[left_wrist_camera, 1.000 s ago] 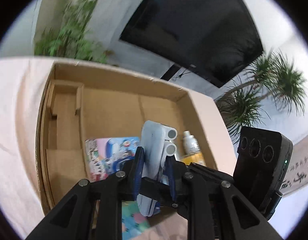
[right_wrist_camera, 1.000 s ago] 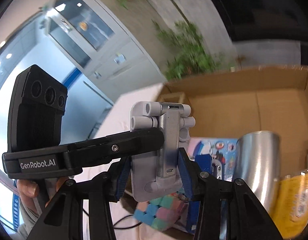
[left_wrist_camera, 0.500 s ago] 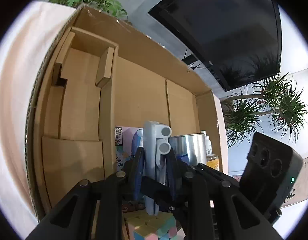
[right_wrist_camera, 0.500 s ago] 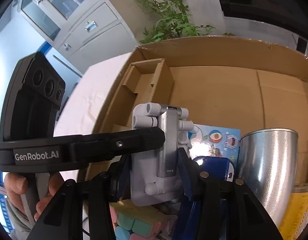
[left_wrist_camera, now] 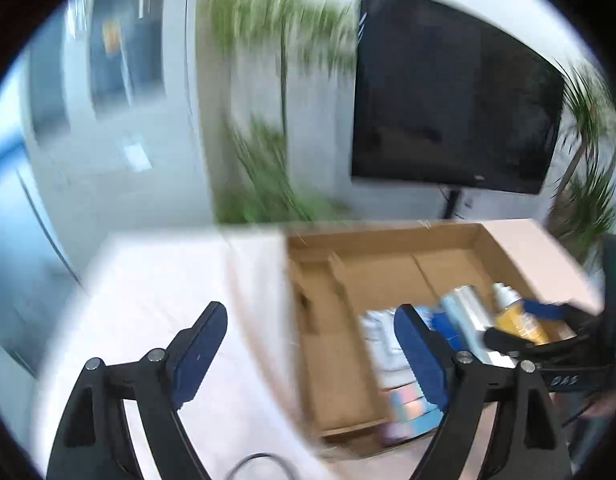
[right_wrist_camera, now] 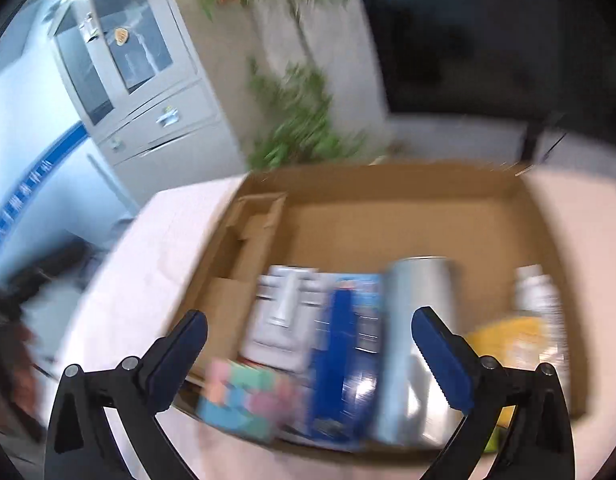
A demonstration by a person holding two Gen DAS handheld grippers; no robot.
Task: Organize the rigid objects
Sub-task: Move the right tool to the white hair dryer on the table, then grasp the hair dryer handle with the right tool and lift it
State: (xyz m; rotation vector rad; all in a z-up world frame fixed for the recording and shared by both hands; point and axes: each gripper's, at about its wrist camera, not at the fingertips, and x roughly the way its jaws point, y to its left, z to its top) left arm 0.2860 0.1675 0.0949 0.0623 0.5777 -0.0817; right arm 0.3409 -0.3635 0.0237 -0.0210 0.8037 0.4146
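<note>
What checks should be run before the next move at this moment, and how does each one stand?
1. Left tool open and holding nothing: ok.
2. Right tool open and holding nothing: ok.
3. Grey folding holder lies inside the cardboard box: ok.
4. Metal cup, blue case and yellow bottle inside the box: ok.
5. Pastel cube fully within the box's near wall: cannot tell, blurred.
6. Views sharp enough to pick a next target: not ok, both are motion-blurred.
</note>
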